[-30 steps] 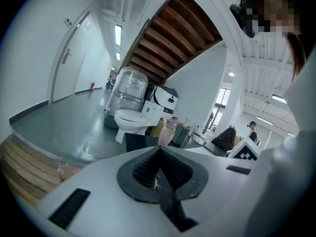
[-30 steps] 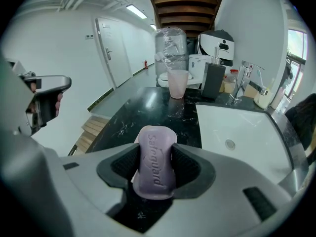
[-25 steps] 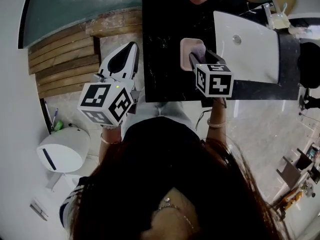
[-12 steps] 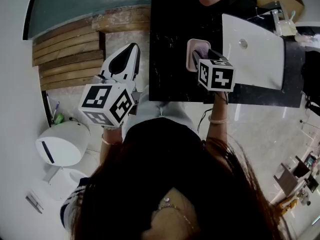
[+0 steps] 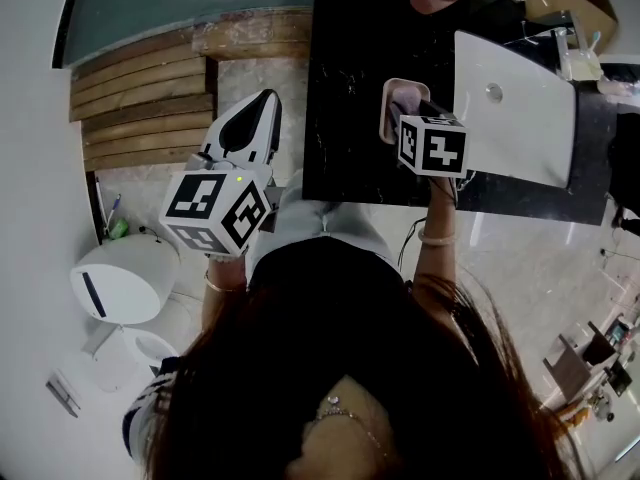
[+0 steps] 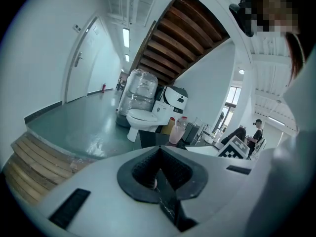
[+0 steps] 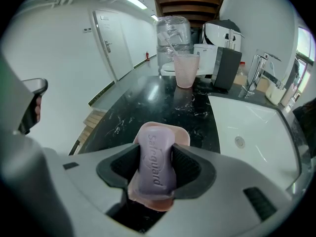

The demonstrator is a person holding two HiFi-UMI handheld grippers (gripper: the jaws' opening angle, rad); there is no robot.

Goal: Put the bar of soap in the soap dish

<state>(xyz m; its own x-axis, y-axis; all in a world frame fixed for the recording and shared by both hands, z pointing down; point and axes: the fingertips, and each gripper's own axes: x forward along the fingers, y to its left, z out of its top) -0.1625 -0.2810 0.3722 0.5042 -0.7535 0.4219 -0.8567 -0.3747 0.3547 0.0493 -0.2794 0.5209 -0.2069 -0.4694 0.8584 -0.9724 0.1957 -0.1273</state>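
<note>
A purple bar of soap [image 7: 155, 163] is held lengthwise in my right gripper [image 7: 155, 150], whose jaws are shut on its two long sides. Directly below it lies the pink soap dish [image 7: 180, 134] on the black marble counter [image 7: 148, 105]; I cannot tell whether soap and dish touch. From the head view, the right gripper [image 5: 406, 109] points steeply down over the dish [image 5: 389, 99], just left of the basin. My left gripper [image 5: 264, 103] hangs left of the counter over the floor. Its jaws [image 6: 157, 153] are shut with nothing between them.
A white basin [image 7: 252, 125] with a tap [image 7: 256, 69] lies right of the dish. A pink cup with a straw [image 7: 186, 69] and a dark box [image 7: 226, 67] stand at the counter's far end. Wooden steps [image 5: 140, 108] and a white toilet [image 5: 125, 290] are on the left.
My right gripper has sunk slightly toward the dish, with the soap in its jaws throughout. The left gripper has stayed where it was.
</note>
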